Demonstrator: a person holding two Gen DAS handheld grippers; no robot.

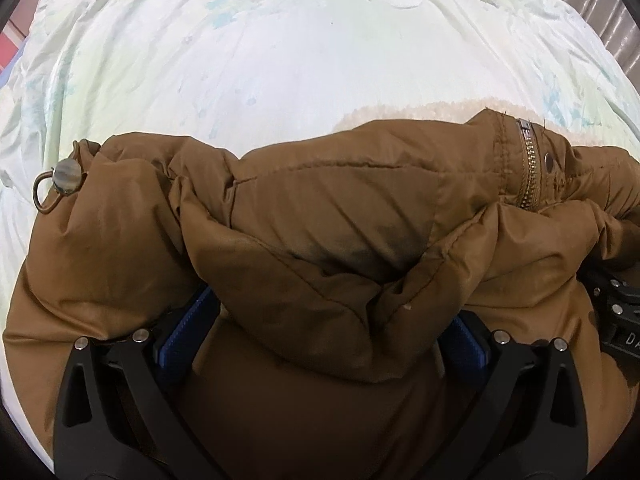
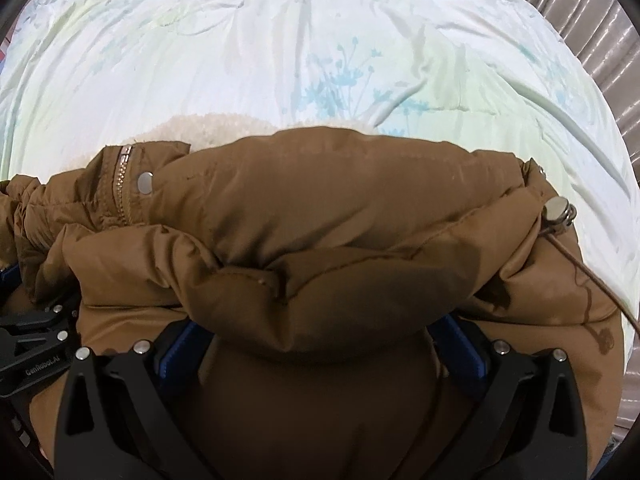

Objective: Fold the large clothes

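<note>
A brown padded jacket (image 1: 320,208) lies bunched on a pale bedspread (image 1: 248,52) with a faint blue plant print, and both tongs hold it at the near edge. The left gripper (image 1: 320,332) has its two fingers spread wide, because a thick fold of the padded cloth fills the whole space between the blue pads (image 1: 184,336); the pads press on the cloth from both sides. The right gripper (image 2: 320,344) stands in the same way, wide apart around another thick fold, and it is just beside the left one, so the two share one edge of the garment. I judge that this double hold keeps the heavy edge level, so that it can be carried over the rest of the jacket as one fold. The zipper (image 1: 530,164) and a snap button (image 2: 145,182) lie between the two grips, near the cream fleece lining (image 2: 200,128) that shows behind. A cord toggle (image 1: 68,176) hangs at the left end and another toggle (image 2: 558,209) at the right end; these loose cords could catch during the fold.
</note>
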